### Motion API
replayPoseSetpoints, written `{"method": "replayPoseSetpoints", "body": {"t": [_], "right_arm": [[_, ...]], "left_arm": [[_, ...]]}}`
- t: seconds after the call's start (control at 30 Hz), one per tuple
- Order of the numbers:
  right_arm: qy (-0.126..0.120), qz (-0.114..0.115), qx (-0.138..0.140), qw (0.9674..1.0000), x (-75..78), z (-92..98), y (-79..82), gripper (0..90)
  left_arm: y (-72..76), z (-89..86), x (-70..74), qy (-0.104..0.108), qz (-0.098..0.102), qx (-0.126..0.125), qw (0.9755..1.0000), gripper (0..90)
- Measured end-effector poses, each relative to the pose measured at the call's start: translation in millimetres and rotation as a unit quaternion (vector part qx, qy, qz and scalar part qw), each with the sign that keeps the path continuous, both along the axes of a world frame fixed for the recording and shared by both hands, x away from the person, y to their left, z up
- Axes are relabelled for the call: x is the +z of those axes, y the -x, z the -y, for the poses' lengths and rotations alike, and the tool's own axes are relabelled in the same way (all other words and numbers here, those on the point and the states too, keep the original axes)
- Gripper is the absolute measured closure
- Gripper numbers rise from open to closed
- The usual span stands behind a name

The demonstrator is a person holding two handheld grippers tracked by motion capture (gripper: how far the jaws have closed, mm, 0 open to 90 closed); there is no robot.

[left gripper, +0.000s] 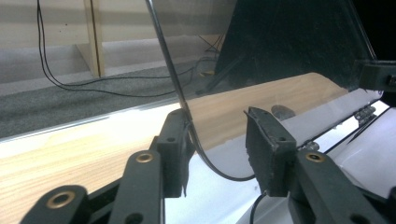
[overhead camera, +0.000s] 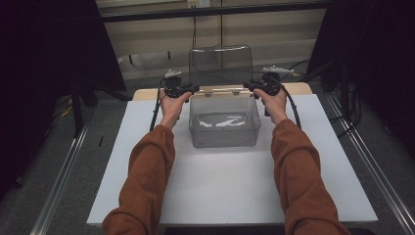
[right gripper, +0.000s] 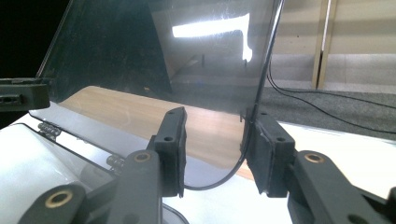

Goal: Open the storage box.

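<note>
The clear plastic box (overhead camera: 224, 125) with its hinged see-through lid (overhead camera: 220, 65) sits in the middle of the white board (overhead camera: 147, 147) on the table, a bit toward the far side. The lid stands almost straight up at the back of the box, on small metal hinges (overhead camera: 222, 91).

The left gripper (overhead camera: 193, 89) is at the lid's left bottom corner. The right gripper (overhead camera: 247, 85) is at the right bottom corner. In the left gripper view, the lid's curved edge (left gripper: 187, 116) runs between the two black jaws. It looks to touch the left pad, and the right pad stands away from it. In the right gripper view, the lid's edge (right gripper: 254, 116) lies close along the right pad, and the left pad stands away. So both pairs of jaws are spread apart with the lid between them, not pinching it.

The step looks like letting go of the raised lid. To do it well, open both grippers evenly, so no pad pulls the lid sideways. Then draw each hand straight out to its own side, away from the edge. Go slowly, because a pad that catches the thin plastic could tip the lid shut or slide the light box. Watch that the lid can stay up by itself before moving far away.
</note>
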State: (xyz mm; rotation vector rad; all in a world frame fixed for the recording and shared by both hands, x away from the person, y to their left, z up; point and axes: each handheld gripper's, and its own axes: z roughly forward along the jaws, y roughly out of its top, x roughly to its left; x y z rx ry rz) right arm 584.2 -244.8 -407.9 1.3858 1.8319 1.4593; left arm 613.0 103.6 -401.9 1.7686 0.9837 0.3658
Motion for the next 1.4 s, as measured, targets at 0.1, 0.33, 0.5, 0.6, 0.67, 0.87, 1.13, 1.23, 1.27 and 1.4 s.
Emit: {"method": "replayPoseSetpoints", "body": {"t": [0.1,0.33,0.5,0.6,0.67,0.87,1.13,1.23,1.27,1.4], "right_arm": [[-0.001,0.002,-0.002,1.0,0.0,-1.6,0.7,58.6],[0.001,-0.005,-0.004,1.0,0.8,-2.5,0.1,57.8],[-0.001,-0.013,-0.008,0.9999,0.7,-3.6,-0.9,56.4],[-0.004,-0.02,-0.01,0.9997,-0.4,-4.0,-1.2,55.3],[-0.002,-0.018,-0.011,0.9998,-0.2,-4.9,-1.3,55.0],[-0.011,-0.03,-0.01,0.9994,-3.0,-5.3,-2.5,51.5],[-0.022,-0.04,-0.016,0.9988,-6.4,-8.0,-4.1,48.1],[-0.025,-0.04,-0.017,0.9988,-7.2,-8.3,-3.8,47.5],[-0.025,-0.041,-0.017,0.9987,-7.4,-8.5,-3.7,47.2],[-0.027,-0.045,-0.02,0.9984,-8.3,-10.3,-4.0,45.1]], "left_arm": [[-0.4,0.1,-0.7,0.009,-0.012,0.004,0.9999,55.2],[0.0,1.9,0.2,0.007,-0.017,0.009,0.9998,54.7],[0.0,3.6,-0.3,0.003,-0.02,0.009,0.9998,52.2],[-0.4,3.6,-1.1,0.003,-0.022,0.008,0.9997,50.4],[-0.6,3.6,-1.2,0.006,-0.023,0.008,0.9997,50.3],[-0.5,5.0,-2.0,0.005,-0.03,0.007,0.9995,47.0],[0.2,7.7,-1.3,0.003,-0.039,0.02,0.999,45.3],[-0.5,5.9,-2.3,0.009,-0.046,0.018,0.9987,45.2],[-0.7,5.8,-2.6,0.011,-0.048,0.019,0.9986,45.2],[-1.2,5.6,-3.9,0.014,-0.053,0.023,0.9982,45.1]]}}
